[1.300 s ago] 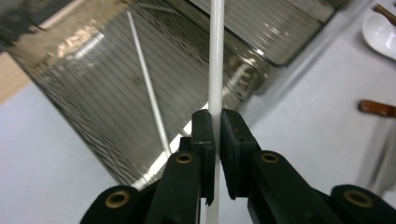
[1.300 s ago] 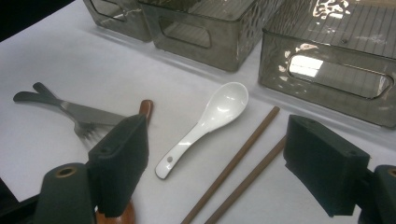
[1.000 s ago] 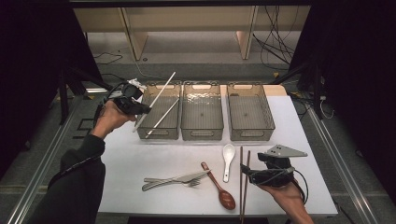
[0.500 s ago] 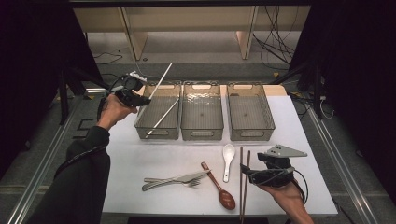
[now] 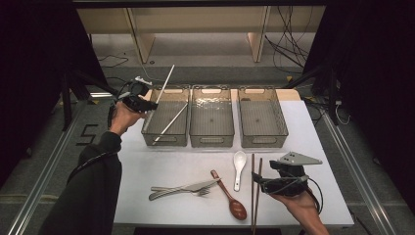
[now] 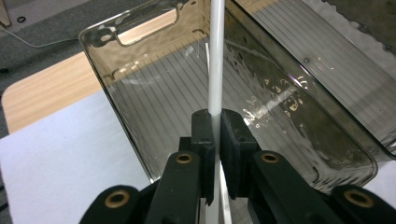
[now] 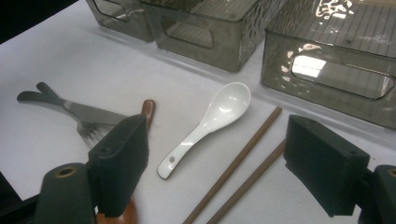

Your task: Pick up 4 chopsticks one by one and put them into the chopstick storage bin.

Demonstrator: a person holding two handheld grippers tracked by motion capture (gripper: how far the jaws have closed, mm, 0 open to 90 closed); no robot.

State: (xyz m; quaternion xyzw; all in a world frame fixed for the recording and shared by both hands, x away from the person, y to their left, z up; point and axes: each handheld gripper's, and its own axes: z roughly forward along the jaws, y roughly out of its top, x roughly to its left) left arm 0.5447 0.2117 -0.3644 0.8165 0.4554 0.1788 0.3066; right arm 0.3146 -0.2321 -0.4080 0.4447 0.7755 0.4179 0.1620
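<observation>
Clamping a white chopstick (image 6: 216, 56), left tongs (image 6: 215, 123) hover seemingly above the leftmost bin (image 5: 166, 117).

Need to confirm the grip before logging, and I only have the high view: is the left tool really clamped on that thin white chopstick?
Observer: Yes. In the left gripper view the left tool has both black pads pressed against the thin white chopstick, with no gap.
Operator: Where does the stick sit?
Observer: Its long part runs out past the pads, over the inside of the smoky clear plastic bin.
Operator: Is the right side holding anything?
Observer: No. The right gripper view shows the right tool wide open. The two long brown chopsticks lie on the white table between its pads, untouched.
</observation>
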